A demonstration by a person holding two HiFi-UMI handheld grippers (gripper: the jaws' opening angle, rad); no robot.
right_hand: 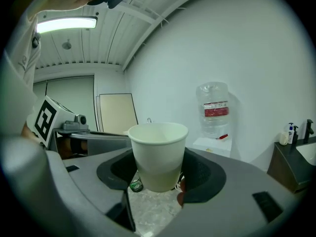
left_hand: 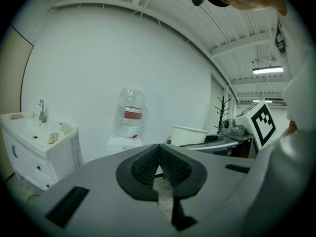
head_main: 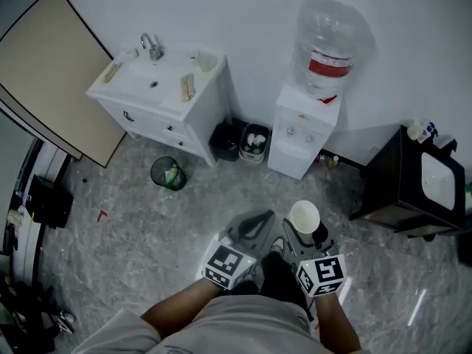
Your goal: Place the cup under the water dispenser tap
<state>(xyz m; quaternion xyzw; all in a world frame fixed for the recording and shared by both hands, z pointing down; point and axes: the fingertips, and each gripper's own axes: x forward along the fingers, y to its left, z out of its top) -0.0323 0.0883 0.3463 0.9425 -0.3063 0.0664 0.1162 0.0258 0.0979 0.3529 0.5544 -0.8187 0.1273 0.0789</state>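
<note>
Two grippers in view, both held low in front of the person, over the grey marble-patterned floor.

Right gripper: fingers spread wide and clamped on the white paper cup, dark pads against its lower wall on both sides. Cup upright, mouth up, looks empty from the head view.

Left gripper: fingers closed together, ribbed pads meeting at the tips, nothing between them. It sits just beside the right gripper, apart from the cup.

White floor-standing water dispenser stands against the far wall, clear plastic bottle with red label on top. Cup is well apart from it, roughly in line with it in the right gripper view. Tap too small to make out clearly.

Around the dispenser:
- two dark bins just beside it on its left
- white vanity cabinet with sink and chrome faucet further left
- black mesh wastebasket on the floor in front of the vanity
- black cabinet with a white basin on the right
- beige board leaning at far left
</note>
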